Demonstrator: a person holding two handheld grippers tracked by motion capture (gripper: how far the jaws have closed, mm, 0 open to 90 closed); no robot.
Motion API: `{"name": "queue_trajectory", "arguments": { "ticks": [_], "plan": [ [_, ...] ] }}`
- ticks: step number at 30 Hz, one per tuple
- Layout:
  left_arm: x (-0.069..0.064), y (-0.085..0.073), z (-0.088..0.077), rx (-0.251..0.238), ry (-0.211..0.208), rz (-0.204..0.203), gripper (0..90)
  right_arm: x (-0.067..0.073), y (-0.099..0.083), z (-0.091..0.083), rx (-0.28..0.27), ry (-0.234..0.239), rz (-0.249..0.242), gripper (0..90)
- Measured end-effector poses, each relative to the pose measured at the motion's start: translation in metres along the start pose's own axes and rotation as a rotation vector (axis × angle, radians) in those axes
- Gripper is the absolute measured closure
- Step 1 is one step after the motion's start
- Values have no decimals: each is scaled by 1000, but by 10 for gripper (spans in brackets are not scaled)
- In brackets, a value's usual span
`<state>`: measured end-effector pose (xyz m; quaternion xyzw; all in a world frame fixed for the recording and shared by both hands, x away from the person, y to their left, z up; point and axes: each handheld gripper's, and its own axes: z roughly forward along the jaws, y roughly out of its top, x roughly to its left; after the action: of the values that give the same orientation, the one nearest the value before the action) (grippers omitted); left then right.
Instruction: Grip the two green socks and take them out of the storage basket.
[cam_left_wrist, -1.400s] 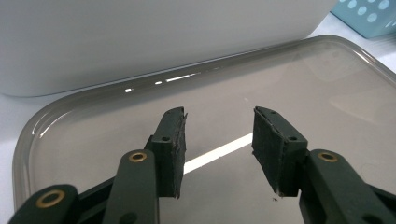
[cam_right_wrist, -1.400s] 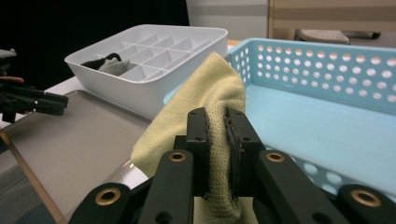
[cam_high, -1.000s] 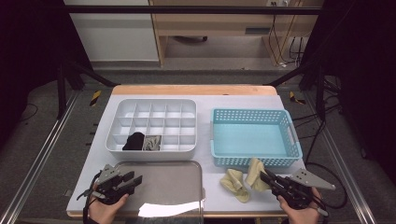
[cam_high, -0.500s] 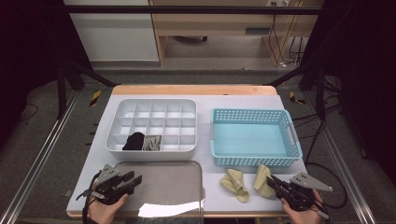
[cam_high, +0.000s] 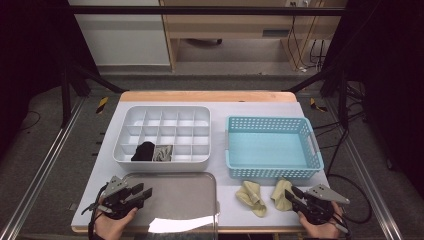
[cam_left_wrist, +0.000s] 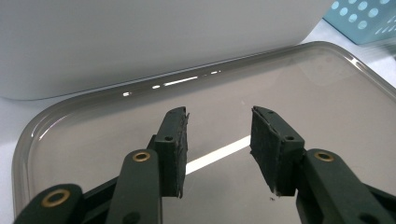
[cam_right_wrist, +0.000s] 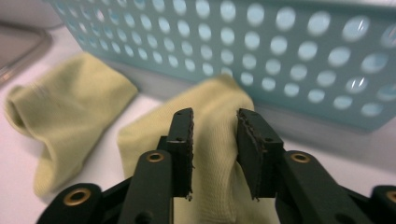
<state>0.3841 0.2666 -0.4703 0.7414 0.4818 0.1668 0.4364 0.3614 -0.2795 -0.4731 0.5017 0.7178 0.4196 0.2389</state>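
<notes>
Fingers of the right gripper (cam_right_wrist: 214, 135) have just been opening and now stand parted on either side of a raised fold of the pale yellow knitted sock (cam_right_wrist: 219, 186), with the fabric between them but the pads not visibly pressing it, so the sock looks let go rather than held. That sock (cam_high: 281, 192) lies on the white desk (cam_high: 225, 210) just in front of the pale blue perforated plastic basket (cam_high: 272, 162), its far end right against the basket wall, and a second pale yellow sock (cam_high: 251, 197) lies beside it, farther from the basket and toward the grey metal tray (cam_high: 200, 200). Over that tray, well apart from the basket, the left gripper (cam_left_wrist: 219, 140) hovers with its fingers (cam_left_wrist: 176, 140) parted on nothing. Beside the basket stands a white compartmented plastic organiser (cam_high: 162, 135) with a black sock (cam_high: 144, 151) and a grey sock (cam_high: 162, 153) in two of its front cells. My worry is the loose fold: if the fingers (cam_right_wrist: 254, 140) close on only a thin ridge of knit, the sock may slip out on lifting, or its toe may catch the basket's holes and drag the basket across the desk.
</notes>
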Motion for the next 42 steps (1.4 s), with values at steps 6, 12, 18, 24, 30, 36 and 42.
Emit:
{"name": "queue_trajectory", "arguments": {
  "ticks": [6, 12, 18, 24, 30, 36, 42],
  "plan": [
    [-1, 1, -2, -12, -1, 0, 537, 13, 13, -11, -104, 34, -40, 622],
    [-3, 3, -4, -24, -7, 1, 523, 43, 25, -8, -139, 157, -98, 667],
    [-4, 3, -5, -31, -9, -3, 508, 70, 26, 8, -107, 273, -129, 694],
    [-5, 3, -4, -34, -10, -4, 504, 88, 22, 25, -38, 328, -166, 692],
    [-6, 3, -5, -36, -12, -4, 501, 96, 19, 38, 24, 334, -196, 681],
    [-6, 4, -5, -39, -14, -3, 493, 97, 14, 48, 63, 325, -212, 797],
    [-7, 4, -5, -42, -14, 0, 493, 96, 19, 46, 72, 344, -194, 894]
  ]
}}
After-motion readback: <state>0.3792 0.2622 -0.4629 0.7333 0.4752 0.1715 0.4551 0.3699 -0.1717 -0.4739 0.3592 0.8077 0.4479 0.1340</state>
